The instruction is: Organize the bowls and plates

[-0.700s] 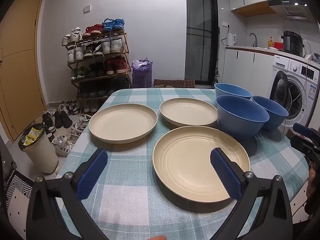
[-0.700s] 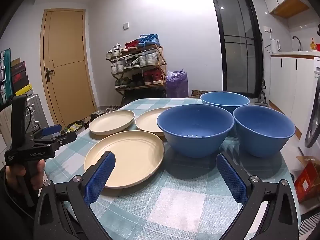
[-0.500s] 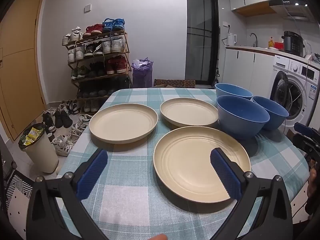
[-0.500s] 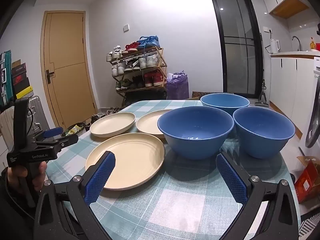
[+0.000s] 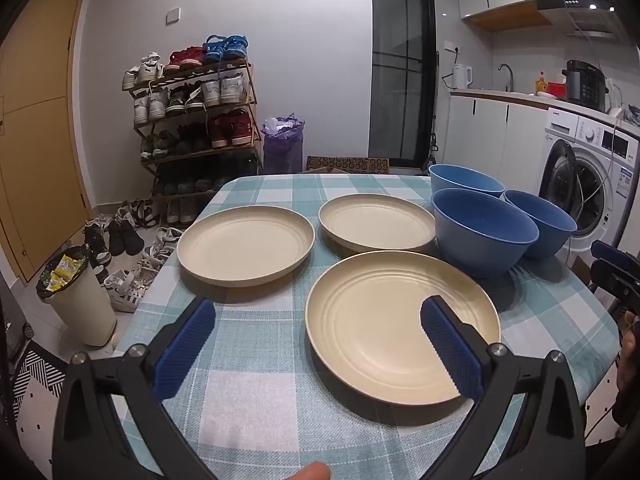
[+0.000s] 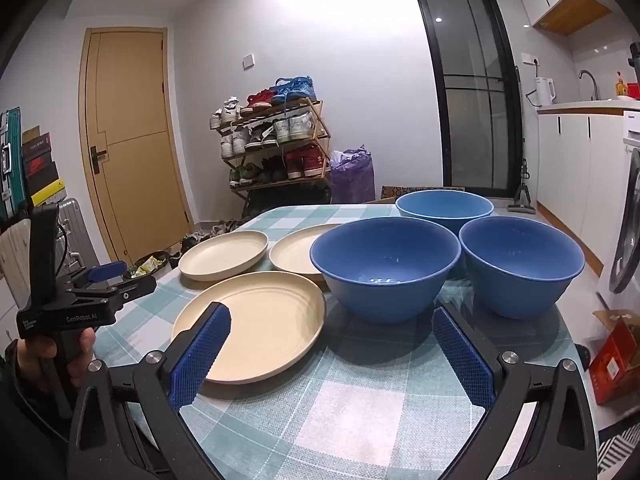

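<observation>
Here the worktop carries a checked cloth with three cream plates and three blue bowls. At the left lies the left plate, then the far plate, and nearer the near plate. To the right stand the middle bowl, the far bowl behind it and the right bowl. The left claw hangs released over the worktop's near edge, its right pad above the near plate, holding nothing. The right claw is also spread wide and empty, before the middle bowl.
</observation>
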Demonstrator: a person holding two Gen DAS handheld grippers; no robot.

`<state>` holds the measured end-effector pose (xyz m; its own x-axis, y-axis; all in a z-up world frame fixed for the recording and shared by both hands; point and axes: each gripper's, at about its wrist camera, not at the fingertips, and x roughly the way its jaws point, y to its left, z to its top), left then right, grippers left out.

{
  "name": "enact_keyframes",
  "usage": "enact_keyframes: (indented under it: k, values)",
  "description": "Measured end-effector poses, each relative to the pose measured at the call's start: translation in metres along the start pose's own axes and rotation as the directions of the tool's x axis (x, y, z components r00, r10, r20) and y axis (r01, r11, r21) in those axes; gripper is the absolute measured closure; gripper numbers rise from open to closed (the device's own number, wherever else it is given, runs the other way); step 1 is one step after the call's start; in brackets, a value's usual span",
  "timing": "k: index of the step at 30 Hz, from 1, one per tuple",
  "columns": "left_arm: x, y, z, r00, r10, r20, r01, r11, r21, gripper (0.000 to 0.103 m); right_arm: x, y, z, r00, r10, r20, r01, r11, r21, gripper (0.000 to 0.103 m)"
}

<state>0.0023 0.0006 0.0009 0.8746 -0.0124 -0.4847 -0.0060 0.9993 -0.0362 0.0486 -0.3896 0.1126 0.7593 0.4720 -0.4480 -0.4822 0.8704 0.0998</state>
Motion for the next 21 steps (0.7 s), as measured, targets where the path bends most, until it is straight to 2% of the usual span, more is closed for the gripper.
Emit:
enact_keyframes:
  k: [21]
  values:
    - [0.0, 0.0018, 0.0013, 1.0, 0.002, 0.004, -0.002, 1.0, -0.004, 0.0, -0.0006, -0.0031, -0.0003, 1.0, -0.004, -0.002, 0.004, 1.0, 0.0, 0.0]
